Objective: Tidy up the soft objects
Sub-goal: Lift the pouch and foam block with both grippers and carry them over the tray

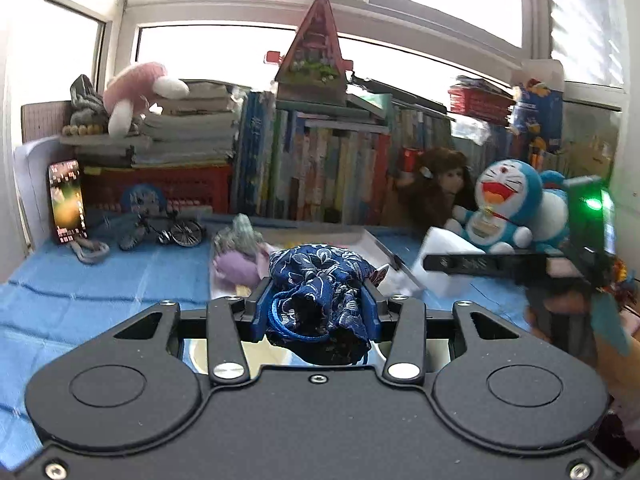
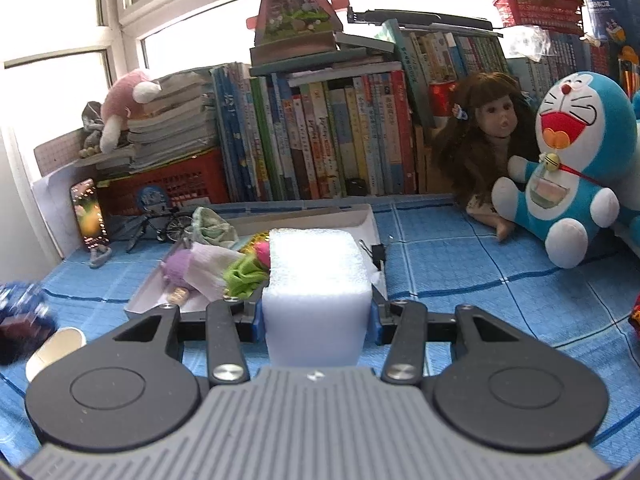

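Blue brocade pouch [image 1: 320, 280] is pinched in the left tongs [image 1: 316, 308], held above the blue tabletop [image 1: 100, 280]. White foam block [image 2: 318, 280] is clamped in the right tongs [image 2: 316, 316], just before the white tray [image 2: 152, 296] of soft toys; Doraemon plush [image 2: 572, 168] sits right.

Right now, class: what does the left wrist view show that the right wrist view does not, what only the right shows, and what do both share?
Only the left wrist view: the left tongs shut on a blue patterned fabric pouch, seen sharply.
Only the right wrist view: the right tongs shut on a white foam block, a paper cup lying on the blue cloth, and green fabric in the tray.
Both: the white tray, the Doraemon plush, the doll and the phone.
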Demonstrator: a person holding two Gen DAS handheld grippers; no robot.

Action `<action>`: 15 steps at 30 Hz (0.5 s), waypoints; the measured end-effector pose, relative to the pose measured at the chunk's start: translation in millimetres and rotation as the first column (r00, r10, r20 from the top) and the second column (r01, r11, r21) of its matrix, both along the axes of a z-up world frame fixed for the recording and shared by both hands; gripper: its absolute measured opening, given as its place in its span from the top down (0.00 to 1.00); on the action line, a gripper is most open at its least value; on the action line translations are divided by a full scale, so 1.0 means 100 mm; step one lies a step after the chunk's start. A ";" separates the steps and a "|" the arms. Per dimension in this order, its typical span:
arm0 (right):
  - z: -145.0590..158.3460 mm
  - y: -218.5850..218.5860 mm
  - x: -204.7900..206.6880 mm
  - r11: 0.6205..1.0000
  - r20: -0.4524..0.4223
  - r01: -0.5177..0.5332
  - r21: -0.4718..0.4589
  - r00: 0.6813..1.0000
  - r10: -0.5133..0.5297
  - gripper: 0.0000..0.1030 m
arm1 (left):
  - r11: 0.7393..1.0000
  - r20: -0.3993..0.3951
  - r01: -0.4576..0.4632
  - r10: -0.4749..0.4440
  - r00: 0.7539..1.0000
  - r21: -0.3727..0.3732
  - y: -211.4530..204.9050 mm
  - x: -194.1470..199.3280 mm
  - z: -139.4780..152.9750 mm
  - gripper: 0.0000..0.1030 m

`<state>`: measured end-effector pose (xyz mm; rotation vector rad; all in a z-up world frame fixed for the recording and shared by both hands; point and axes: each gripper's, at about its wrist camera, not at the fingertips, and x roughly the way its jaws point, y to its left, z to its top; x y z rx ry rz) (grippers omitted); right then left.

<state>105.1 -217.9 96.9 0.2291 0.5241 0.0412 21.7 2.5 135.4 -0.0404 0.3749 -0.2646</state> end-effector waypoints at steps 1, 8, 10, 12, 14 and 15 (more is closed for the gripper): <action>0.02 0.01 0.00 1.000 0.003 -0.005 0.003 1.000 0.005 0.50 | 1.000 0.002 -0.008 0.008 1.000 0.006 0.00 0.08 0.03 0.59; 0.09 0.13 0.06 0.999 0.014 -0.033 -0.012 0.999 0.033 0.50 | 0.999 -0.040 -0.040 0.040 0.998 0.007 -0.03 0.68 0.15 0.59; 0.11 0.15 0.10 0.999 0.014 -0.040 -0.017 0.999 0.040 0.50 | 0.999 -0.051 -0.046 0.047 0.998 0.016 -0.06 0.85 0.17 0.59; 0.13 0.17 0.14 0.999 0.014 -0.044 -0.023 0.999 0.044 0.50 | 0.998 -0.059 -0.046 0.048 0.997 0.041 -0.10 1.01 0.19 0.59; 0.15 0.19 0.19 0.999 0.013 -0.047 -0.025 0.999 0.048 0.50 | 0.997 -0.069 -0.050 0.054 0.996 0.055 -0.14 1.15 0.21 0.59; 0.16 0.19 0.21 0.999 0.011 -0.049 -0.024 0.999 0.049 0.50 | 0.997 -0.075 -0.051 0.055 0.996 0.061 -0.15 1.22 0.22 0.59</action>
